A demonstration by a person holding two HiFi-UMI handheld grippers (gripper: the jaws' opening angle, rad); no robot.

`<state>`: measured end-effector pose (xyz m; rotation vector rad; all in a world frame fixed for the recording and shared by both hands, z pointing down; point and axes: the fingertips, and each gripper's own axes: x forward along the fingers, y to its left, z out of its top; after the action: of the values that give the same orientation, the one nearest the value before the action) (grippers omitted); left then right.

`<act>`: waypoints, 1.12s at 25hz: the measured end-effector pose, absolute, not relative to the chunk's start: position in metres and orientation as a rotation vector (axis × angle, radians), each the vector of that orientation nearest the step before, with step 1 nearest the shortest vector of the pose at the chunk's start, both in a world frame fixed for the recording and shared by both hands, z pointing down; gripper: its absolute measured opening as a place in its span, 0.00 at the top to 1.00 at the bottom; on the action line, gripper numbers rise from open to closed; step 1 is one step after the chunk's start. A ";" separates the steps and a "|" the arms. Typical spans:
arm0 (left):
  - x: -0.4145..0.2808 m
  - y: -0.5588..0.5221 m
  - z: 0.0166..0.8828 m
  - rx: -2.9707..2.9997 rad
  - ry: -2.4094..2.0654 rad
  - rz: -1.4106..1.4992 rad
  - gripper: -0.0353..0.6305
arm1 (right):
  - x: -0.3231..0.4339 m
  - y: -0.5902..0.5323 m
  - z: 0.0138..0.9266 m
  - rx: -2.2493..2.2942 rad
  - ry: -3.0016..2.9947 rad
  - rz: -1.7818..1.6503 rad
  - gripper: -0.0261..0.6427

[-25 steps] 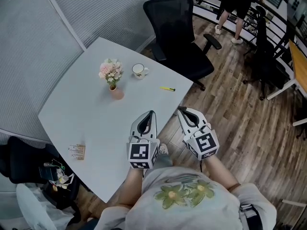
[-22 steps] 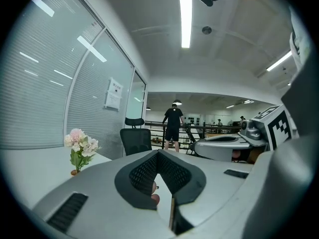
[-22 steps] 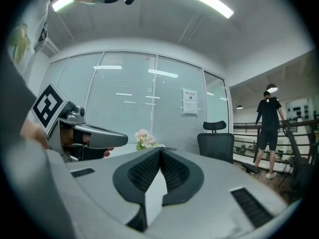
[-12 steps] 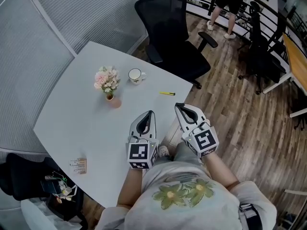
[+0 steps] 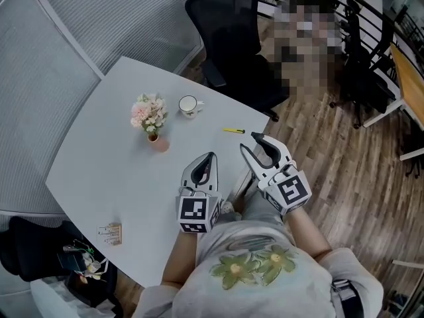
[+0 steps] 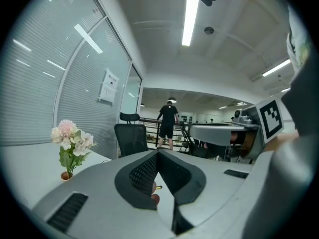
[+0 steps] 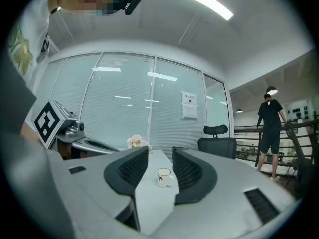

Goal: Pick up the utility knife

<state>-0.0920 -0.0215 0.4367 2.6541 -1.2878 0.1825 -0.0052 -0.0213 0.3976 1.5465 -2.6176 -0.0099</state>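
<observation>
No text can be read. The notice [image 7: 189,105] on the glass wall [image 7: 119,113] has print too small to make out. The cubes [image 5: 197,214] on the left hand-held gripper [image 5: 210,156] and right hand-held gripper [image 5: 250,142] show only square markers.

The table [image 5: 93,151] is smooth, matt white; the floor [image 5: 344,177] is faintly shiny wood plank. The chair [image 5: 232,25] has a black mesh back; the cup [image 5: 189,103] looks glossy. The left gripper [image 5: 210,156] and right gripper [image 5: 251,142] have matt grey plastic shells and ribbed black pads [image 7: 132,168].

White worktop [image 5: 106,158], left of centre. On it: flower pot [image 5: 152,120] upper middle, cup [image 5: 189,105] just right; yellow utility knife [image 5: 233,130] near right edge; small object [image 5: 110,232] lower left.
</observation>
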 end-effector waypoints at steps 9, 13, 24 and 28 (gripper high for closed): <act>-0.091 -0.042 0.437 2.604 -1.340 0.168 0.94 | 0.006 -0.049 0.394 1.463 -2.628 -0.045 0.69; -0.083 -0.052 0.438 2.593 -1.345 0.185 0.94 | 0.017 -0.064 0.399 1.443 -2.625 -0.028 0.69; -0.069 -0.089 0.442 2.540 -1.390 0.213 0.94 | 0.034 -0.098 0.420 1.310 -2.614 -0.025 0.69; -0.063 -0.099 0.446 2.512 -1.416 0.227 0.94 | 0.040 -0.110 0.431 1.242 -2.614 -0.001 0.69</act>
<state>-0.0635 -0.0994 0.4464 2.5121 -1.4157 0.2273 0.0400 -0.1099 0.4314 1.2421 -2.6140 -0.0015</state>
